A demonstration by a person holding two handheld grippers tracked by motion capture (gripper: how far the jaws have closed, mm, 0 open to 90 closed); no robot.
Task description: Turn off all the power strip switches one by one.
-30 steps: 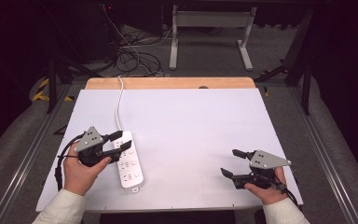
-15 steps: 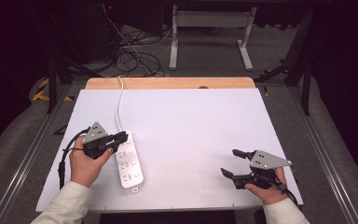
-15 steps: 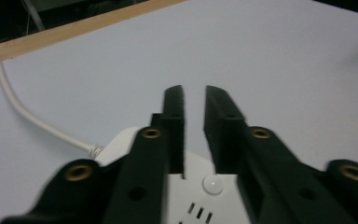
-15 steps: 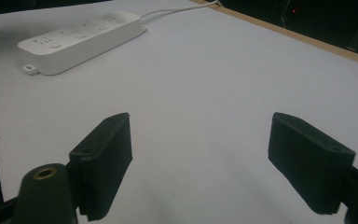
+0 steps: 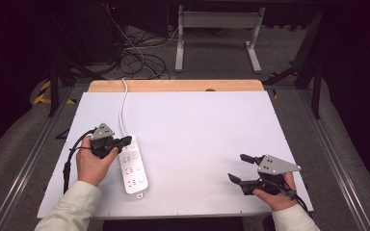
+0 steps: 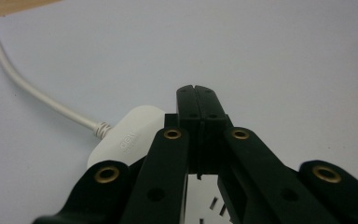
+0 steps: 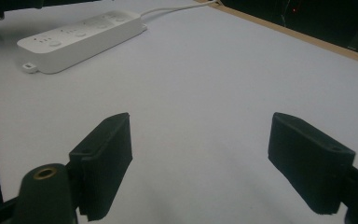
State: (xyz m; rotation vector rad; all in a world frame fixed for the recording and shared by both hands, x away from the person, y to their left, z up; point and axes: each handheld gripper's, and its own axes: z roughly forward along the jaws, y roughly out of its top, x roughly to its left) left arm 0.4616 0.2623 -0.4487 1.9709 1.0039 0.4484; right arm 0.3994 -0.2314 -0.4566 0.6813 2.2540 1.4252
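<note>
Long white plastic power strip lying flat on the pale white table top, left of centre, long axis running from the near edge away toward the far wooden edge, tilted slightly; white round cable leaving its far end. Left gripper poised over that far, cable end, black jaws pressed together with nothing between them, tips just above or touching the strip's top face near the first socket row; contact not resolvable. In the left gripper view, rounded strip end and cable just left of the closed tips. Right gripper well apart at the near right, jaws spread wide and empty, pointing leftward toward the strip. Left hand far nearer; likely next move a downward press or push at the strip's far end.
</note>
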